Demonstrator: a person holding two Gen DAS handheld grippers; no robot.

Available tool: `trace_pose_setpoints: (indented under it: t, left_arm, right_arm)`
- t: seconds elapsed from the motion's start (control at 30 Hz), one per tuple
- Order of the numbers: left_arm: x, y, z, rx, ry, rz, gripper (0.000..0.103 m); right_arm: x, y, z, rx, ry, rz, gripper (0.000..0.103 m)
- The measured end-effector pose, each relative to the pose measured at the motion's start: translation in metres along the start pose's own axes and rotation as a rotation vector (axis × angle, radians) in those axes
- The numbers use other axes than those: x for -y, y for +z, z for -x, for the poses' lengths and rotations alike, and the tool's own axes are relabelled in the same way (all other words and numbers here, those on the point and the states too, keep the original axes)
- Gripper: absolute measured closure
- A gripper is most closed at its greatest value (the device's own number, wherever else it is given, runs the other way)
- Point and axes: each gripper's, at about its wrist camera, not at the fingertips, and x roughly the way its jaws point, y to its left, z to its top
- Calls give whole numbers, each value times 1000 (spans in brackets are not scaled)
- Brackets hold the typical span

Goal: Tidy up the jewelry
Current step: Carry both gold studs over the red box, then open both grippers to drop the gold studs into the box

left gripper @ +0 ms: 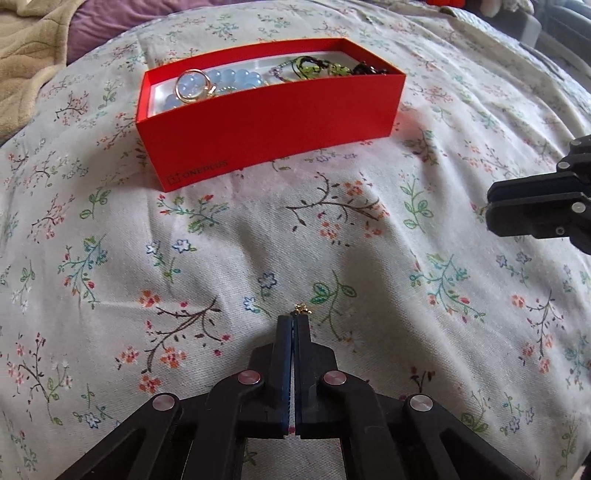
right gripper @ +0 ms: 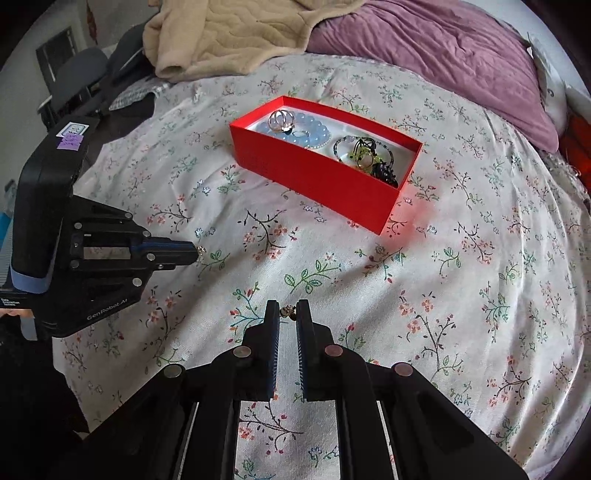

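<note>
A red box [left gripper: 273,125] stands on the floral bedsheet, also in the right wrist view [right gripper: 317,177]. It holds blue beads [left gripper: 229,79], a gold-rimmed round piece [left gripper: 192,86] and dark green jewelry [left gripper: 317,68]. My left gripper [left gripper: 294,318] is shut on a small gold piece [left gripper: 302,308] that sticks out past its tips; it also shows in the right wrist view [right gripper: 195,251]. My right gripper [right gripper: 287,308] is narrowly closed on a small dark-and-gold piece [right gripper: 288,312] between its tips. Both are in front of the box, above the sheet.
The floral bedsheet [right gripper: 443,277] covers the bed. A beige blanket [right gripper: 229,33] and a purple cover [right gripper: 443,48] lie behind the box. A chair [right gripper: 74,77] stands off the bed's left edge.
</note>
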Motion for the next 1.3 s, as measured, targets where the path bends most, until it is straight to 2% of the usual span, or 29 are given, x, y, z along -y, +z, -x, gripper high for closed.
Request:
trace_pose_setpoints:
  t: [0.4, 0.7, 0.83, 1.07, 1.3]
  left_arm:
    - [-12, 18, 28, 82, 7, 53, 103]
    - [-22, 52, 39, 154, 24, 111, 103]
    - [-26, 70, 37, 180, 24, 149, 103]
    - [-38, 93, 22, 198, -23, 281, 103]
    - [-34, 107, 5, 188, -48, 346, 103]
  right_arm:
    - [9, 22, 20, 69, 6, -48, 94]
    - [20, 51, 24, 117, 5, -106, 93]
    - [29, 64, 20, 130, 11, -159, 93]
    - [52, 83, 5, 136, 20, -262, 93]
    - [75, 95, -16, 127, 46, -378, 93]
